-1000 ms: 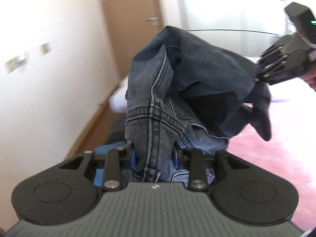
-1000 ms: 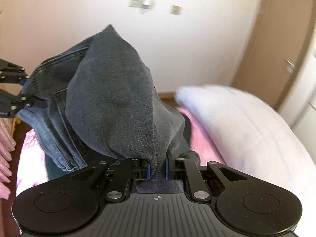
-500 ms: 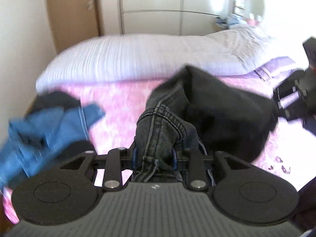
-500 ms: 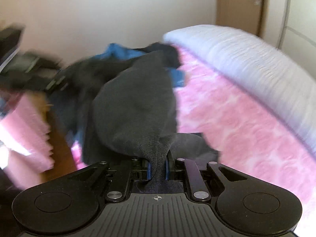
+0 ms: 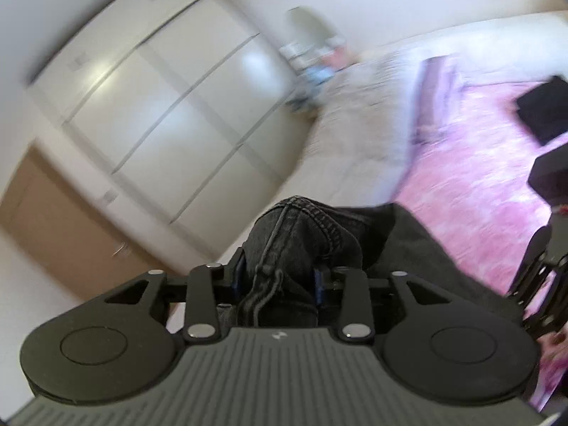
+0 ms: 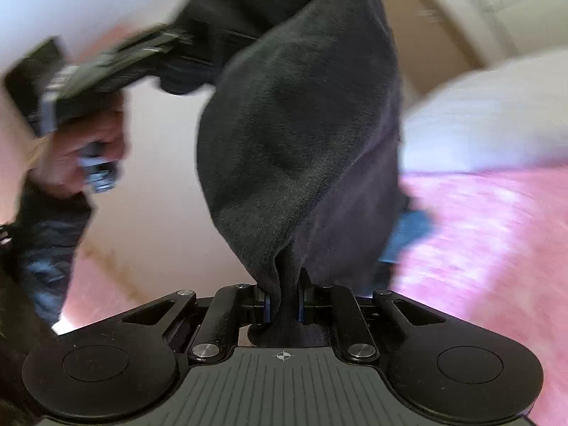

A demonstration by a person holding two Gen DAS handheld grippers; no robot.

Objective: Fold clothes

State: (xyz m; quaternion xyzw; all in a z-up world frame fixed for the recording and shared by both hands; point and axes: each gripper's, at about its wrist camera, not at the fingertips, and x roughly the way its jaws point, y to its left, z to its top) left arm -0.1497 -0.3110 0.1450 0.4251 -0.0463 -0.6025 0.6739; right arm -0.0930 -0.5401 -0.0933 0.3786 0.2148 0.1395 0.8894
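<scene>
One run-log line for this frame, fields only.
task: fold clothes | left gripper: opening, jeans between fingers | right gripper: opening, same jeans between fingers | garment: lifted over pink bedspread

White wardrobe (image 5: 170, 106), pink-covered bed (image 5: 472, 184)

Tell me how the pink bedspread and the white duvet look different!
The pink bedspread is bright pink with pale blotches; the white duvet is plain white. The bedspread lies flat, while the duvet bulges in a puffy heap. Both lie on the bed.
</scene>
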